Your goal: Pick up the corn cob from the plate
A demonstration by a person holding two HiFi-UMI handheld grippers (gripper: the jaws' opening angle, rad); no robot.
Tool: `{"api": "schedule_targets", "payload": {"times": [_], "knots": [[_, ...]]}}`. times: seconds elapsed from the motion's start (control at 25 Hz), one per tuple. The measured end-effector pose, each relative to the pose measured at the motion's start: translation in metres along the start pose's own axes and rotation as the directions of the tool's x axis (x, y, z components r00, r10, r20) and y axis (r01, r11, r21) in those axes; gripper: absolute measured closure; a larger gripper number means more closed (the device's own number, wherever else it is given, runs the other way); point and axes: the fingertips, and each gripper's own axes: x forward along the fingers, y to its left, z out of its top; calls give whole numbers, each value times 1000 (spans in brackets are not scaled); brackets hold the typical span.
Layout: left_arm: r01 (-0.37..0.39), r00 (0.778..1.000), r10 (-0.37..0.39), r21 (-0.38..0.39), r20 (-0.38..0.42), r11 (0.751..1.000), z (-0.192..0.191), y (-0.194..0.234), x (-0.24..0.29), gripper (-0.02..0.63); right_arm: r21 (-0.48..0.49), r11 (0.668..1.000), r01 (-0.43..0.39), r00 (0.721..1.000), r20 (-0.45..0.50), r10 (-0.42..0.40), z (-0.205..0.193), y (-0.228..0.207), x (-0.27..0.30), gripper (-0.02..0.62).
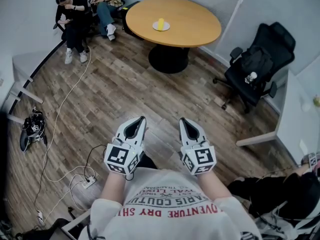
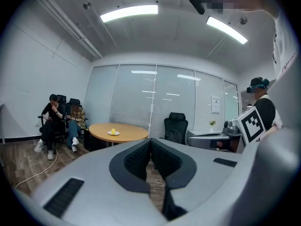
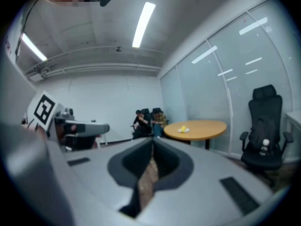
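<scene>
A yellow corn cob [image 1: 160, 23] stands on a small white plate [image 1: 161, 28] on the round wooden table [image 1: 185, 24] far across the room. The cob [image 2: 113, 131] and plate also show small in the left gripper view, and the cob [image 3: 183, 128] in the right gripper view. Both grippers are held close to the person's chest, far from the table. My left gripper [image 1: 141, 120] has its jaws together with nothing between them. My right gripper [image 1: 183, 121] is likewise shut and empty.
Two seated people [image 1: 87, 9] are at the far left beside the table. A black office chair [image 1: 257, 64] with a bag stands at the right, next to a white desk [image 1: 295, 114]. Cables and a power strip [image 1: 89, 181] lie on the wooden floor.
</scene>
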Motion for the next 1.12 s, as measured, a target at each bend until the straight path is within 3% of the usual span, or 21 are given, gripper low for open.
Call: {"api": "schedule_targets", "payload": {"times": [0.72, 1.12], "knots": [[27, 999, -27, 4, 16, 1000, 51, 223, 67, 572, 7, 994, 107, 994, 10, -107, 49, 21, 211, 565], [-44, 999, 44, -28, -5, 999, 41, 290, 105, 572, 0, 999, 47, 999, -21, -46, 48, 7, 301, 566]]}}
